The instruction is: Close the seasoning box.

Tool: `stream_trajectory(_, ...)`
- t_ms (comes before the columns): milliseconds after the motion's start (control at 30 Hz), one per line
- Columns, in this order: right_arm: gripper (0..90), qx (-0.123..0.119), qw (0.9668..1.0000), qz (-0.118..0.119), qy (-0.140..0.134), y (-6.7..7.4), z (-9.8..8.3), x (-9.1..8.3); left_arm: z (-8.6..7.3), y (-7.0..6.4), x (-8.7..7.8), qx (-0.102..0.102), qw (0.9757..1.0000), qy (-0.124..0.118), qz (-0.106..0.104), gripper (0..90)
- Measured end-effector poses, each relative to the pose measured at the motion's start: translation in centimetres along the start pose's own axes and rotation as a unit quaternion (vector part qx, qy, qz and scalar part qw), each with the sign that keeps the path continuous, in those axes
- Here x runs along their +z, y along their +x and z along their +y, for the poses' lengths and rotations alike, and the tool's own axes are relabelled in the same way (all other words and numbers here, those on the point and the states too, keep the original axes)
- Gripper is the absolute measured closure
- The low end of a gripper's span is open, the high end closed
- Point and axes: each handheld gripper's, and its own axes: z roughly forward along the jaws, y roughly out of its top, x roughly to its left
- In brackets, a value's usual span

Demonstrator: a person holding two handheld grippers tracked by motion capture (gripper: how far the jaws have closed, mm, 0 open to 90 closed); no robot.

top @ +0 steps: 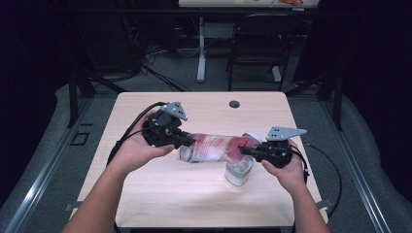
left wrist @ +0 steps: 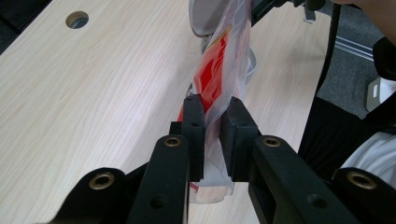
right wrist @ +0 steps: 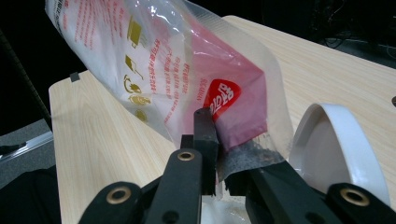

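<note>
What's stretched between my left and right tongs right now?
A clear plastic bag with red print, pinched at each end by the left tongs and right tongs, seen in the high view.

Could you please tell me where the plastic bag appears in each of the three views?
High view: the bag stretches across the centre, between the left tongs and the right tongs.
Left gripper view: it runs from the bottom centre up to the top edge, pinched in the tongs.
Right gripper view: it spreads over the upper left and centre.
Shared landmark: the white container under the bag's right end.
</note>
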Motion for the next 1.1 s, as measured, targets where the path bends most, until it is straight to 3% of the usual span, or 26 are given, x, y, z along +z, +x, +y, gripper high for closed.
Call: stream_trajectory(1100,85.9,0.004,1.0,-0.002,0.002,-0.2,-0.19,0.13,0.28,-0.15,0.01,0.003,1.0,-0.008,-0.004,80.6)
